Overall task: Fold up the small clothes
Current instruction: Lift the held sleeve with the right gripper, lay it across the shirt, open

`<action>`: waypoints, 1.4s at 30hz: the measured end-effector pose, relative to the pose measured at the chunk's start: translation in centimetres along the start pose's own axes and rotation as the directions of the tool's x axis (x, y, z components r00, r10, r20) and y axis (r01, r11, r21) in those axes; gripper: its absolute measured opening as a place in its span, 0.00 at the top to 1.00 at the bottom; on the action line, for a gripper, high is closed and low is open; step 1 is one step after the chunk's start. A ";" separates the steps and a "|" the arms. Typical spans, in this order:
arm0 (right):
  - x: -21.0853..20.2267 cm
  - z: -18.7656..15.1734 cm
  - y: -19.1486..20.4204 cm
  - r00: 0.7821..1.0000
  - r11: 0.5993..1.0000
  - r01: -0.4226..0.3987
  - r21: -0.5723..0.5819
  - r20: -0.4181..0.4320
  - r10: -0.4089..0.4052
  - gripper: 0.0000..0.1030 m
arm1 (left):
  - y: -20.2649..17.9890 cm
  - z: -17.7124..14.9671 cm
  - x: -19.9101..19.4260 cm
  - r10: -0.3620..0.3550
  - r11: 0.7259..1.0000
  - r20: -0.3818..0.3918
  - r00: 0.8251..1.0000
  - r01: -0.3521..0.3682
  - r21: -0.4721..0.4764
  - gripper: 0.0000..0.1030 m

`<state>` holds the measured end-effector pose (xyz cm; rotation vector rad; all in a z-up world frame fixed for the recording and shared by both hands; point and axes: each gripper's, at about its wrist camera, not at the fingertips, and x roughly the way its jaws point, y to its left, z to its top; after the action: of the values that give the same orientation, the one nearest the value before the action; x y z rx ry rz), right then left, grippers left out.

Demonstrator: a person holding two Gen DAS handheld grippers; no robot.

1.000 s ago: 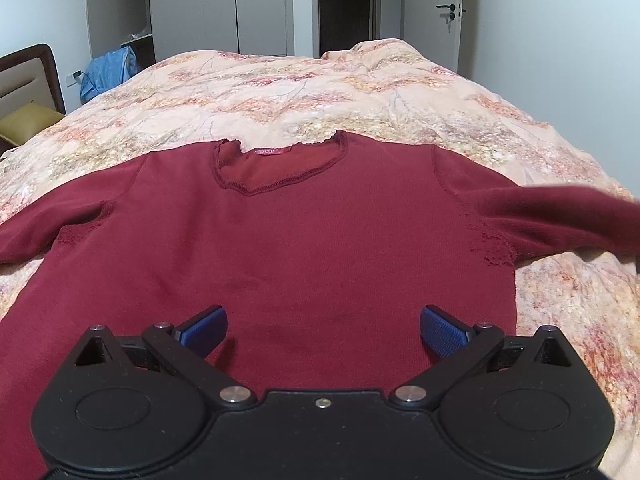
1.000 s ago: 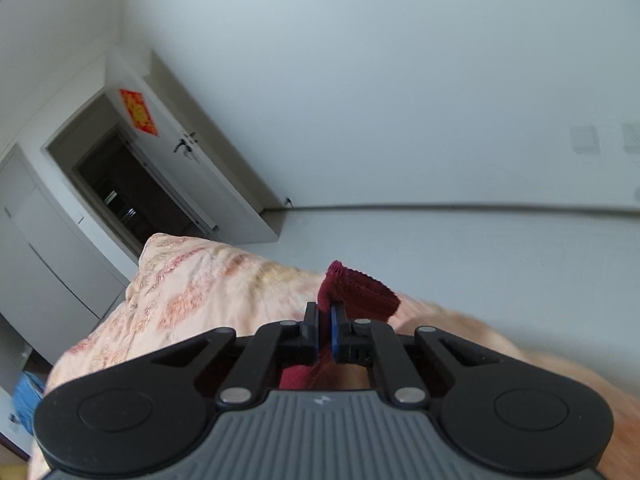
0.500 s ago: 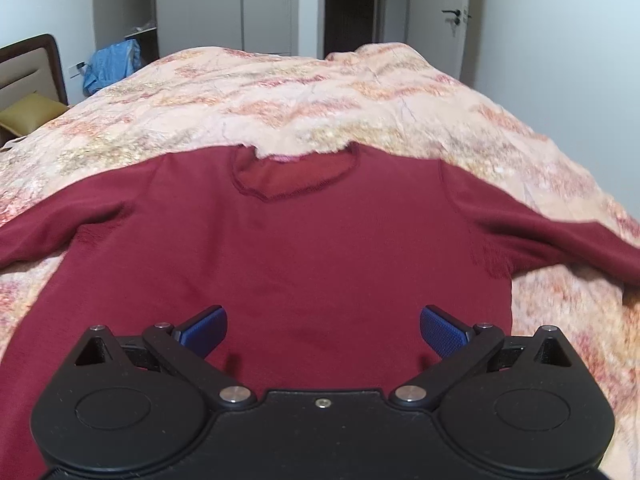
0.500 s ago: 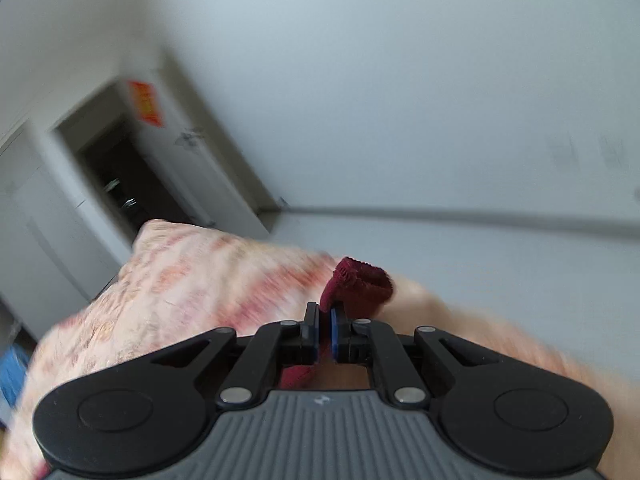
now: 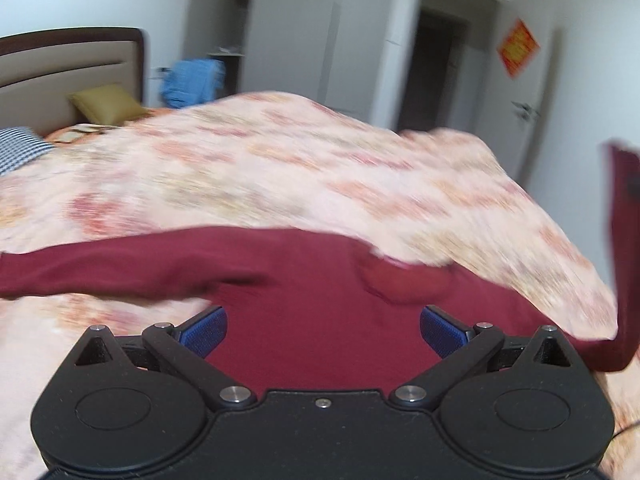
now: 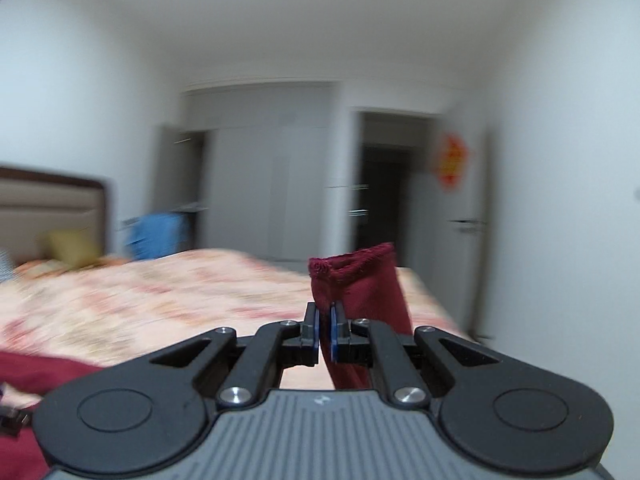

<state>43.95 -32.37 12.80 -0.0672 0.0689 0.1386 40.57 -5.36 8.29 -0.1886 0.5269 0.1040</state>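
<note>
— Dark red knit sweater [image 5: 320, 300] spread on floral quilt [image 5: 280, 168]; cuff [image 6: 356, 280] pinched in right gripper [image 6: 325, 334], lifted above quilt.
— Left gripper [image 5: 322, 330] gaping, empty, over sweater. Risk: thin pinch slipping, sleeve dropping crooked.

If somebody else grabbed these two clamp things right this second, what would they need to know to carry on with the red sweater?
Right gripper: shut on the sweater's sleeve cuff, which is lifted off the bed.
Left gripper: open, holding nothing, hovering above the sweater's body.
Sweater: dark red, spread on the floral quilt, its other sleeve stretched out flat.
Done: one sleeve picked up; no finished fold visible.
Left: lay the held sleeve across the body, fold the other sleeve in, then fold the body. The views are blurred, so check the grip first.
</note>
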 end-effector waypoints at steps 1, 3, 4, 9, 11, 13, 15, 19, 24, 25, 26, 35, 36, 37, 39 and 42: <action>1.1 -0.1 2.0 0.999 0.999 -0.048 -0.008 -0.017 0.048 0.94 | 1.3 0.4 -0.3 0.019 1.000 0.010 1.000 -0.018 -0.022 0.01; 2.8 -0.7 6.0 0.990 0.991 -0.130 -0.032 -0.058 0.128 0.94 | 3.8 1.0 -0.6 0.054 0.997 0.021 0.998 -0.052 -0.059 0.01; 3.5 -1.0 8.1 0.984 0.985 -0.166 -0.045 -0.079 0.162 0.94 | 5.0 1.3 -0.7 0.072 0.995 0.024 0.997 -0.070 -0.075 0.01; 5.8 -4.1 17.7 0.929 0.941 -0.319 -0.112 -0.234 0.287 0.94 | 9.6 1.3 -0.2 0.148 0.982 0.010 0.989 -0.146 -0.119 0.01; 6.4 -5.9 19.9 0.902 0.925 -0.361 -0.119 -0.298 0.313 0.94 | 10.6 0.7 0.5 0.160 0.979 -0.005 0.987 -0.160 -0.124 0.01; 6.1 -7.8 20.9 0.877 0.912 -0.391 -0.124 -0.350 0.328 0.94 | 11.1 0.0 1.1 0.163 0.978 -0.019 0.986 -0.164 -0.129 0.01; 7.0 -8.8 21.4 0.859 0.904 -0.410 -0.120 -0.384 0.338 0.94 | 11.2 -0.6 2.0 0.152 0.979 -0.032 0.988 -0.155 -0.133 0.01; 5.9 -8.9 19.0 0.838 0.890 -0.450 -0.070 -0.379 0.394 0.42 | 10.8 -1.5 3.5 0.123 0.981 -0.050 0.991 -0.129 -0.143 0.01; 3.5 -8.1 12.9 0.839 0.899 -0.438 0.009 -0.356 0.412 0.12 | 8.8 -2.1 5.1 0.029 0.989 -0.054 0.998 -0.036 -0.142 0.01; 2.9 -8.1 11.3 0.848 0.911 -0.411 0.034 -0.352 0.396 0.08 | 8.1 -2.3 5.5 0.007 0.991 -0.054 0.999 -0.014 -0.135 0.01; 2.5 -8.1 9.6 0.856 0.922 -0.383 0.057 -0.353 0.378 0.08 | 7.5 -2.5 6.0 -0.008 0.992 -0.052 0.999 0.001 -0.123 0.01; 3.4 -10.7 -4.6 0.897 0.969 0.008 0.245 -0.430 0.101 0.12 | 2.0 -5.3 11.1 0.002 0.998 -0.088 0.996 0.004 0.070 0.03; 4.2 -11.2 -5.8 0.888 0.957 0.025 0.288 -0.446 0.111 0.18 | 1.7 -5.5 11.4 0.005 0.997 -0.090 0.996 0.002 0.077 0.04; 5.0 -11.7 -6.7 0.878 0.947 0.038 0.320 -0.463 0.122 0.22 | 1.7 -5.6 11.6 0.004 0.997 -0.094 0.996 0.004 0.080 0.04; 6.7 -12.7 -8.3 0.862 0.924 0.057 0.379 -0.486 0.147 0.28 | 1.7 -5.8 11.9 -0.006 0.997 -0.102 0.995 0.013 0.071 0.04; 8.5 -13.3 -9.7 0.859 0.887 0.033 0.460 -0.468 0.210 0.50 | 1.8 -6.1 12.1 -0.011 0.998 -0.100 0.995 0.017 0.063 0.04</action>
<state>52.85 -41.74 -0.50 0.3769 0.6366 0.1952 47.70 -4.19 -3.25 -0.1351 0.6271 0.0645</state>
